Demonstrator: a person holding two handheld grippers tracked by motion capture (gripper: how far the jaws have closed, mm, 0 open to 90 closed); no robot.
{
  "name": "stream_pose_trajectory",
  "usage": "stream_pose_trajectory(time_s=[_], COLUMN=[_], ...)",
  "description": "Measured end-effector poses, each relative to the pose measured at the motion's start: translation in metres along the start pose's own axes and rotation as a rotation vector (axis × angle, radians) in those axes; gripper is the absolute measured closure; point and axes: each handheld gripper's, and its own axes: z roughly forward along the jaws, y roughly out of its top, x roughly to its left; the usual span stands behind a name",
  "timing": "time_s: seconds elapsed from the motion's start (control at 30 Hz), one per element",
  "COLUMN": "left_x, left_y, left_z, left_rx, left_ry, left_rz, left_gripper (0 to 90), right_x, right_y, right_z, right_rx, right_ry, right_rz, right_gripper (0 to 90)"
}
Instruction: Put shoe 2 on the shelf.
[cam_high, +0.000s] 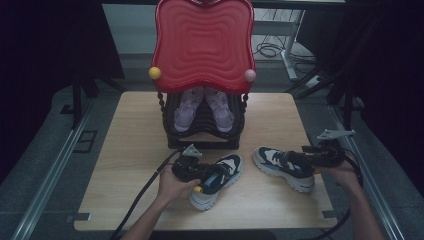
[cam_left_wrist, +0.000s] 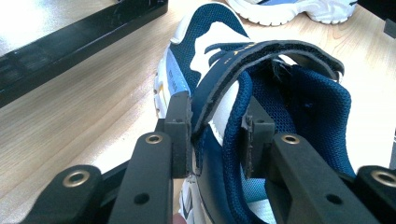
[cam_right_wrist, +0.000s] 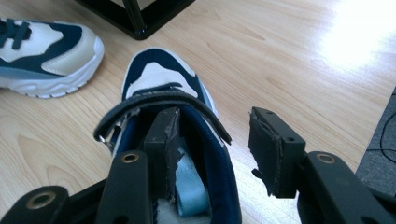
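Observation:
Two navy and white sneakers lie on the wooden table (cam_high: 140, 200). My left gripper (cam_high: 210, 176) is shut on the nearer sneaker (cam_high: 220, 182). In the left gripper view the pads (cam_left_wrist: 180, 126) pinch its strap and inner side wall (cam_left_wrist: 219, 116). At the right, my right gripper (cam_high: 299, 161) stands at the second sneaker (cam_high: 280, 165). In the right gripper view one fingertip (cam_right_wrist: 163, 130) is inside the shoe's opening (cam_right_wrist: 196, 140) and the other is outside. The right gripper (cam_right_wrist: 217, 126) is open, with the side wall between the jaws and a gap beside the outer pad.
A black shoe rack (cam_high: 204, 135) with a red wavy top (cam_high: 202, 45) stands at the table's back middle, with a pair of pink shoes (cam_high: 205, 107) in it. Its black base (cam_left_wrist: 70, 42) (cam_right_wrist: 140, 14) is close to both sneakers. Cables trail off the table's front edge.

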Motion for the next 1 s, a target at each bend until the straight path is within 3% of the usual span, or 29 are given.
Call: stream_pose_trajectory(time_s=[0.37,0.8,1.0], left_x=[0.000,0.000,0.000], left_y=[0.000,0.000,0.000], left_z=[0.000,0.000,0.000], left_rx=[0.001,0.000,-0.001], left_ry=[0.001,-0.002,-0.003], left_rz=[-0.005,-0.013,-0.014], left_gripper=[69.9,69.9,69.9], right_x=[-0.006,-0.012,-0.012], right_y=[0.000,0.011,0.016], right_z=[0.014,0.026,0.031], right_rx=[0.052,0.184,0.241], right_ry=[0.019,0.090,0.107], right_rz=[-0.026,-0.061,-0.064], right_gripper=[54.3,59.0,65.2])
